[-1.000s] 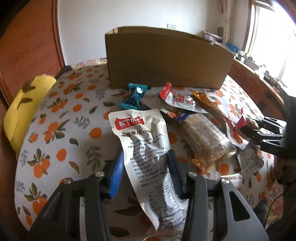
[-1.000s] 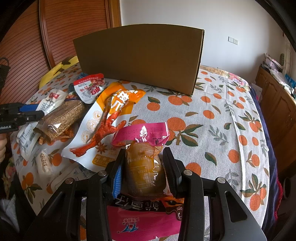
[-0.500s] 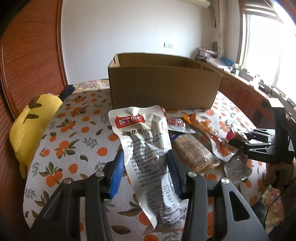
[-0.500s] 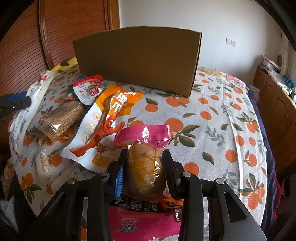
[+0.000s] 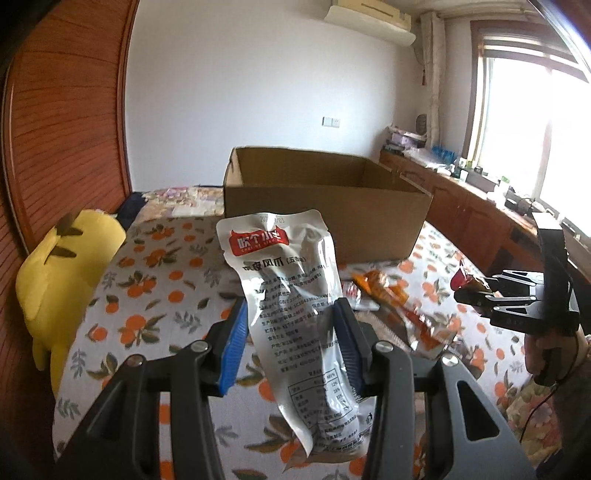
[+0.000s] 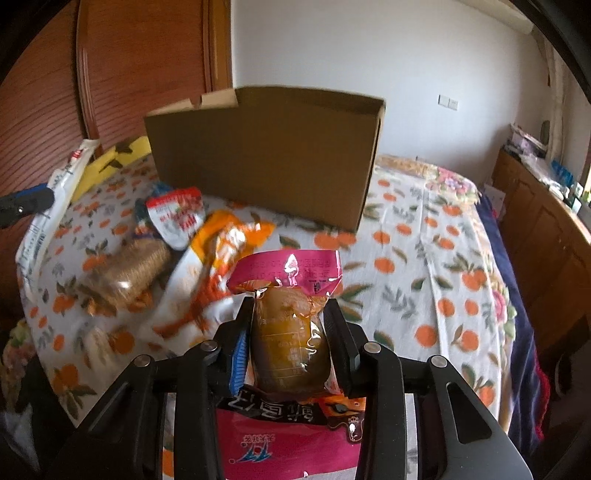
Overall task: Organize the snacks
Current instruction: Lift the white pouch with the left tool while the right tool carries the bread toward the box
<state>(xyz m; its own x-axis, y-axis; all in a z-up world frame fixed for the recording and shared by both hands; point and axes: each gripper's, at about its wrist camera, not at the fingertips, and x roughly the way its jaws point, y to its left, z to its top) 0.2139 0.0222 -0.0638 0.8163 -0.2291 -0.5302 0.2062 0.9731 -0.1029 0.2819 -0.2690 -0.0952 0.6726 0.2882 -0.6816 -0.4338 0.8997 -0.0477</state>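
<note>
Orange-print tablecloth [image 5: 155, 295], cardboard box [image 5: 325, 210] at 12. My left gripper [image 5: 291, 332] clamps silver pouch [image 5: 295, 314] aloft; right gripper [image 6: 290, 332] clamps pink-topped brown pouch [image 6: 290, 328], loose snacks at 10.

Plain white wall [image 5: 258, 92] at the back, with a small switch plate [image 5: 330, 121] on it and an air conditioner [image 5: 367, 18] mounted up high near the ceiling. Reddish slatted wood panelling [image 5: 62, 122] down the left side, looks like a wardrobe or door. Big bright window [image 5: 532, 122] on the right, pretty blown out with daylight. Low wooden cabinets [image 5: 469, 206] running under it, top cluttered with small bits too blurry to make out. Orange-print cloth [image 6: 424, 229] spread over the surface. Yellow plush toy [image 5: 62, 266] slumped at the left edge.
</note>
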